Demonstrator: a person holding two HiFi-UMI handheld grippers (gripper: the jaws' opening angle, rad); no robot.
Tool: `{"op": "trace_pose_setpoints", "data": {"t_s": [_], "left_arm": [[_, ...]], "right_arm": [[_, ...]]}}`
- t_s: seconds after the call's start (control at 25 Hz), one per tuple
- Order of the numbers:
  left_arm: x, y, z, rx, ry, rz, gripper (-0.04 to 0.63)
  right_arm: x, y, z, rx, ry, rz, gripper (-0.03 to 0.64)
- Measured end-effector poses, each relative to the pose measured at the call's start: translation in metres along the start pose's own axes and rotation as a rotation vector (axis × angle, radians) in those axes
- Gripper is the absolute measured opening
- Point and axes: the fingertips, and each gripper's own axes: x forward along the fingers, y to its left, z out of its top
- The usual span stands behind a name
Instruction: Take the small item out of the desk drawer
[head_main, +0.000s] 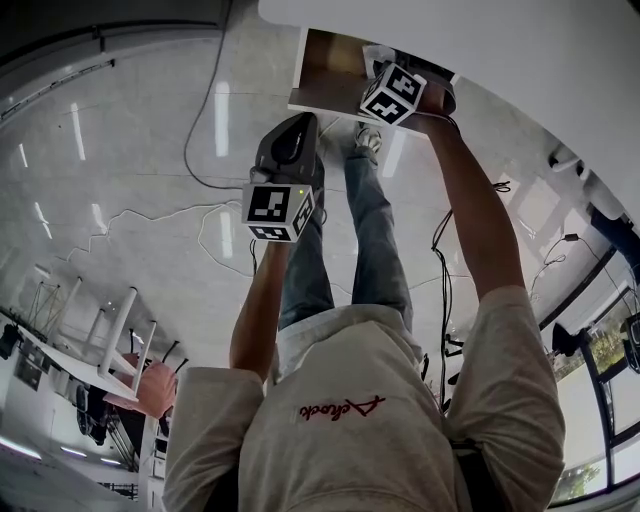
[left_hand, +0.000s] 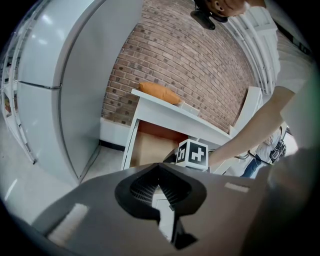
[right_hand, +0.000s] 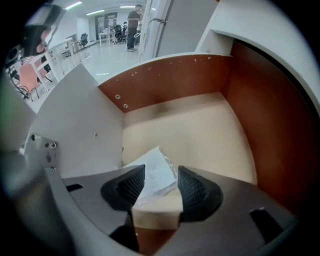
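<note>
Item: small flat packet (right_hand: 152, 165), white with clear crinkly film, lay on the beige floor of the open drawer (right_hand: 200, 125), in the gap of the right tongs.
Right tongs (right_hand: 161, 172): jaws spread wide, pointed down into the drawer, one pad on each side of the packet, not clamped on it.
Left tongs (left_hand: 159, 172): jaws closed tip to tip, nothing in them, held outside the drawer.
Right gripper view only: showed the packet and the red-brown drawer walls.
Head view: packet hidden; right tongs seen from above at the drawer, person's right arm (head_main: 480, 220) stretched to it.
Left gripper view: drawer seen front-on under the white counter (left_hand: 165, 107), orange object (left_hand: 159, 93) on top.
Room: brick wall (left_hand: 200, 60) behind the counter, tall pale cabinet (left_hand: 65, 90) beside it, glossy pale floor (head_main: 120, 160) with cables (head_main: 205, 215).
</note>
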Motion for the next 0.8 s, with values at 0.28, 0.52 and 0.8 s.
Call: {"op": "trace_pose_setpoints", "data": {"t_s": [0.28,0.52,0.8], "left_arm": [[-0.001,0.004,-0.006,-0.002,0.009,0.007,0.009],[0.0,0.007,-0.008,-0.009,0.014,0.01,0.009],[0.001,0.013,-0.011,-0.012,0.016,0.013,0.009]], "right_arm": [[0.014,-0.003,-0.007,-0.039,0.031,-0.005,0.173],[0.016,-0.004,-0.004,-0.077,0.031,-0.031,0.12],[0.016,-0.005,-0.001,-0.072,0.026,-0.048,0.04]]}}
